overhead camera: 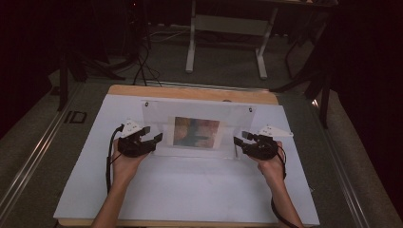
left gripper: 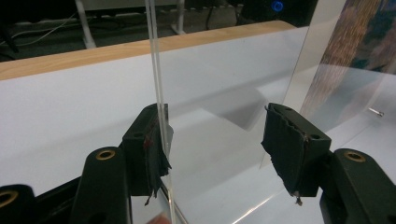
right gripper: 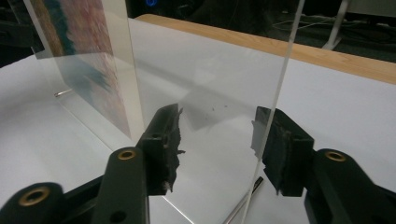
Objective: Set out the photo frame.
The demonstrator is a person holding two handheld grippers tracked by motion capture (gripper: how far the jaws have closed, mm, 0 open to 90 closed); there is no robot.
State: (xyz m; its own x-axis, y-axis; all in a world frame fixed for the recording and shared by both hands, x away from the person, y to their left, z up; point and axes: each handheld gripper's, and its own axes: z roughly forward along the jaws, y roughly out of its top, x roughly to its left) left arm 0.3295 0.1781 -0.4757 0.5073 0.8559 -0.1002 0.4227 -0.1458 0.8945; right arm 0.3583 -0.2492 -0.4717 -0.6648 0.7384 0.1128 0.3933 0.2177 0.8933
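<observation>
Clear acrylic picture stand [overhead camera: 199, 130] stood upright on the white table sheet [overhead camera: 185, 190].
Left gripper [overhead camera: 153, 134] and right gripper [overhead camera: 240, 139], both spread wide, straddled its side edges ungripped; the blurred colourful print [overhead camera: 196, 131] was unreadable.

Obstacle: upright clear frame [overhead camera: 197, 129] at centre, a gripper at each end | Free: bare white tabletop [overhead camera: 190, 190] across lower frame

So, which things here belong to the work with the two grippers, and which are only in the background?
Belonging to the work:
- clear acrylic frame standing on the table
- picture inside it
- left gripper, jaws open at the frame's edge
- right gripper, jaws open at the other edge

Only background:
- white table sheet
- desk legs behind
- floor cables
</observation>
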